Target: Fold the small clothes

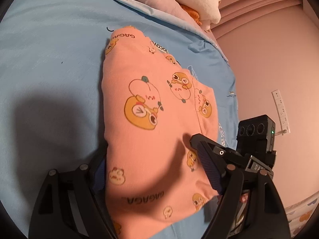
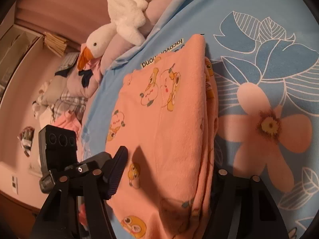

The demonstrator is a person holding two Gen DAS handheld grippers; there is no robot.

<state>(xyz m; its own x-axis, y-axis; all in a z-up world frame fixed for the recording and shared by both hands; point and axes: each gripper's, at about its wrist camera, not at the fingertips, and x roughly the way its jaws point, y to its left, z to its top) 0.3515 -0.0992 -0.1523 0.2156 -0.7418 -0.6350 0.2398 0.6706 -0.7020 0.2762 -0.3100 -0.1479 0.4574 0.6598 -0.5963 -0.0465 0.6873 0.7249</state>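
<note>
The pink garment (image 1: 151,119) lies folded on the bed (image 1: 49,59) between both sets of wide-open jaws, gripping nothing; perhaps one fold remains.

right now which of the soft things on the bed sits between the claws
The folded pink cartoon-print garment. The white goose plush lies far off by the pink pillow, near neither claw.

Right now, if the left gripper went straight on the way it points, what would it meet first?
Most likely the pink garment: it already lies between the left gripper's open fingers and fills the view ahead. Depth is hard to judge.
</note>
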